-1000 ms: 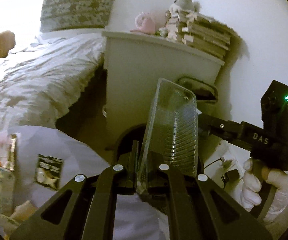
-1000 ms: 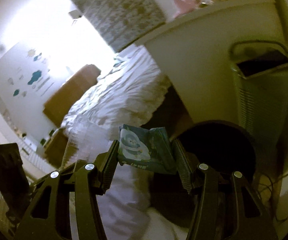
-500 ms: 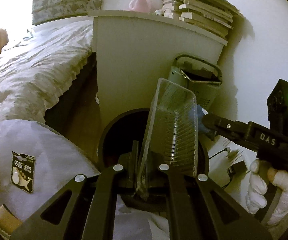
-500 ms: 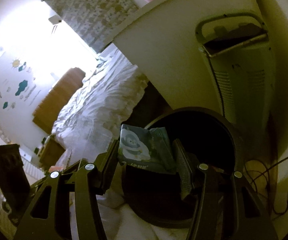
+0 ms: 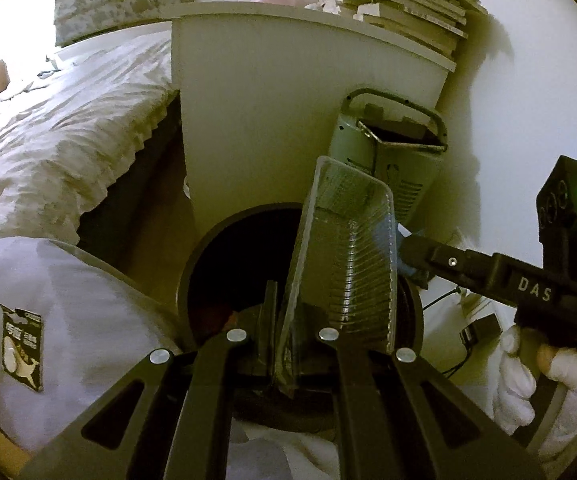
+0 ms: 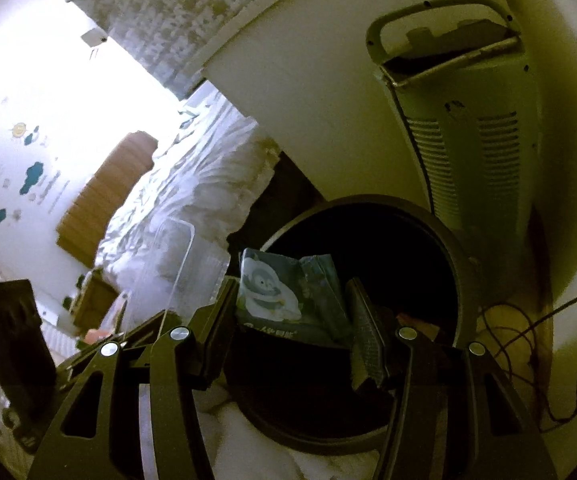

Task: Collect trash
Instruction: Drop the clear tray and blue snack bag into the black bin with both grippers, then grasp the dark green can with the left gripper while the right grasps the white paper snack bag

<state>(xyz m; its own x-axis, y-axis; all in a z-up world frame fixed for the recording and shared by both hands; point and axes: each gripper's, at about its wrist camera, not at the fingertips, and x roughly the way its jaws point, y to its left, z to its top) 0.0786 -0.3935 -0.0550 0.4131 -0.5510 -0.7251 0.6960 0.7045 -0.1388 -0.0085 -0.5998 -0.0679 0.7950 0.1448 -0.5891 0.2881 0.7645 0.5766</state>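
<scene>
Both tools hung over the dark bin [image 6: 368, 264]: left tool [image 5: 284, 344] pinched the upright clear tray [image 5: 344, 248], right tool [image 6: 292, 320] clamped the tissue pack [image 6: 284, 292]

White letters "DAS" stand on the right gripper [image 5: 404, 256], along its black arm. The black sachet [image 5: 22, 344] and the green tissue pack [image 6: 288, 300] carry print too small to read.

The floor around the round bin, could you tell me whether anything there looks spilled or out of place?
Nothing looks spilled. The clear plastic tray in the left gripper and the tissue pack in the right gripper are over the bin. Only loose cables trail on the floor beside it.
</scene>
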